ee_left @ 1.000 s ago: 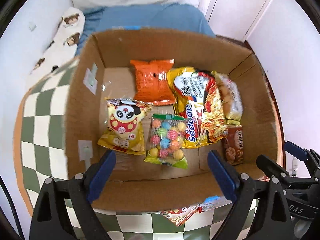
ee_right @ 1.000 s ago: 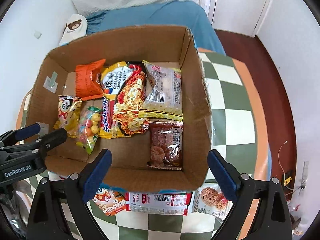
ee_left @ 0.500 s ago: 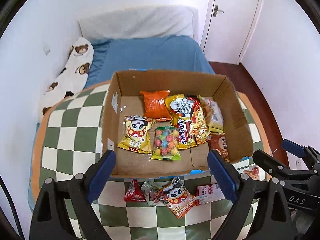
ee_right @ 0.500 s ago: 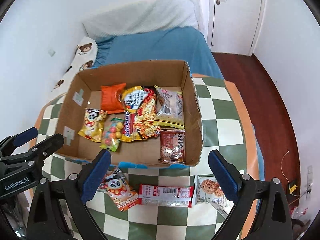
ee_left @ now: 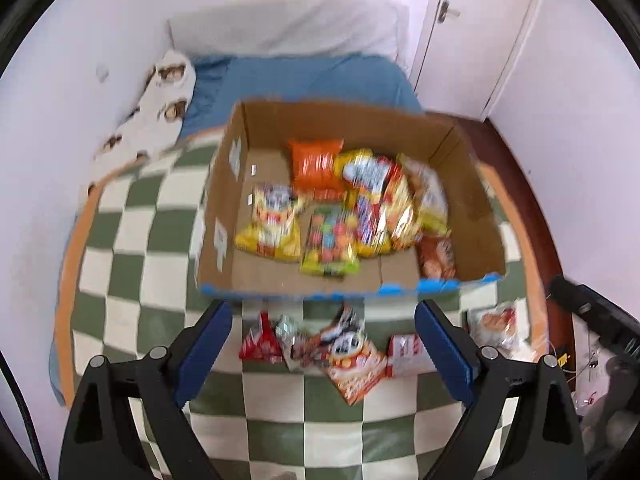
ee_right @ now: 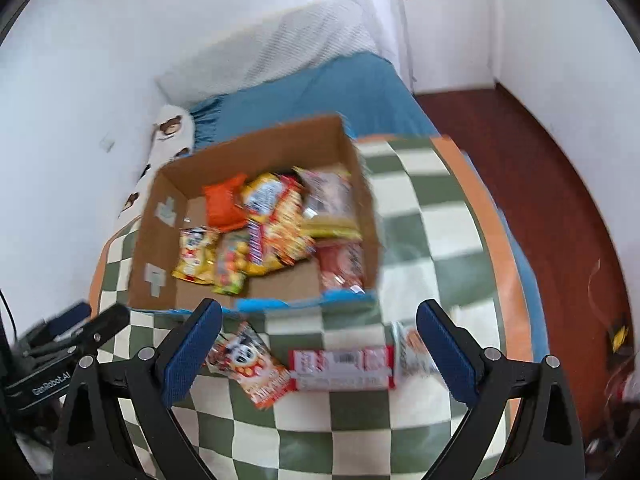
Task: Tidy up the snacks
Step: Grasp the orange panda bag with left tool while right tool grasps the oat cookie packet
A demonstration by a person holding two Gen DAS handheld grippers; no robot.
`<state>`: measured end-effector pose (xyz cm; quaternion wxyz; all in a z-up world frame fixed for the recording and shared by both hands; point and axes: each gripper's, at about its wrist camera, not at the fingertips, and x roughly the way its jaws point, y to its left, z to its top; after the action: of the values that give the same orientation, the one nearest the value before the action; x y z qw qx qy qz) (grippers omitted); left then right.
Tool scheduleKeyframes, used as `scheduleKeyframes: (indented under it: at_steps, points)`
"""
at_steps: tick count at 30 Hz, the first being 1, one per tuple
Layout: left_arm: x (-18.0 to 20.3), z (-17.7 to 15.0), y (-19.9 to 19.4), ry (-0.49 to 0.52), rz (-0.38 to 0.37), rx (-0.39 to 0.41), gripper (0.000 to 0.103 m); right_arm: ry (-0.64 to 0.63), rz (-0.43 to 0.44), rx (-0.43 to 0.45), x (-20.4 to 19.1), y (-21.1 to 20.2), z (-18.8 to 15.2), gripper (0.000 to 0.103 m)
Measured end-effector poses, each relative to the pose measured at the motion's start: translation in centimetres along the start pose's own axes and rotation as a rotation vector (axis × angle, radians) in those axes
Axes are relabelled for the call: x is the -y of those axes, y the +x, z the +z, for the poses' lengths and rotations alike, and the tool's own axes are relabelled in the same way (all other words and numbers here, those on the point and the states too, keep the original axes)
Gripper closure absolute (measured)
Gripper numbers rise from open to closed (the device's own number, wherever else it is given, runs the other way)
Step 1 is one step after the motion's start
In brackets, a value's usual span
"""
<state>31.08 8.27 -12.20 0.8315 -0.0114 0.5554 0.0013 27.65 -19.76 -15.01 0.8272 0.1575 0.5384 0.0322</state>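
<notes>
**Reaching for the loose packets in front of the box**

Lying flat on the checkered cloth (ee_right: 340, 432), the red-and-white packet (ee_right: 342, 368) sits between the right gripper (ee_right: 320, 346)'s wide-open, empty jaws and just ahead of its pads, long axis running across the gap from one finger towards the other. The panda snack bag (ee_right: 254, 364) lies just beside its left finger. The left gripper (ee_left: 322, 344), jaws equally spread and empty, frames that same panda bag and a small red pouch (ee_left: 258, 346). Beyond both stands the cardboard box (ee_left: 344, 288), already part-filled. By my judgement the right gripper is better placed for the long packet.
</notes>
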Motion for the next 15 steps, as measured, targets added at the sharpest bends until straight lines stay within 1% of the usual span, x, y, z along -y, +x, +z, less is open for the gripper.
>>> scheduleKeyframes:
  at_steps: [3, 4, 6, 9, 13, 15]
  points:
    - [-0.2, -1.6, 2.8, -0.038, 0.004, -0.081, 0.009, 0.078, -0.039, -0.045, 4.1, 1.7, -1.3, 0.003]
    - [-0.2, -2.3, 4.2, -0.055, 0.0, -0.121, 0.009, 0.096, -0.055, -0.063, 5.3, 2.3, -1.7, 0.003]
    - [-0.1, -3.2, 6.0, -0.068, -0.001, -0.175, 0.009, 0.124, -0.083, -0.117, 7.6, 4.2, -2.4, 0.003]
    - [0.3, -5.0, 9.3, -0.109, -0.024, -0.285, 0.009, 0.119, -0.12, -0.177, 9.6, 6.9, -3.0, 0.003]
    - [1.0, -6.6, 11.9, -0.133, -0.025, -0.363, 0.009, 0.129, -0.099, -0.2, 10.9, 9.5, -3.4, 0.003]
    - [1.4, -7.3, 12.9, -0.131, -0.019, -0.388, 0.009, 0.149, -0.064, -0.197, 11.5, 10.8, -3.3, 0.005]
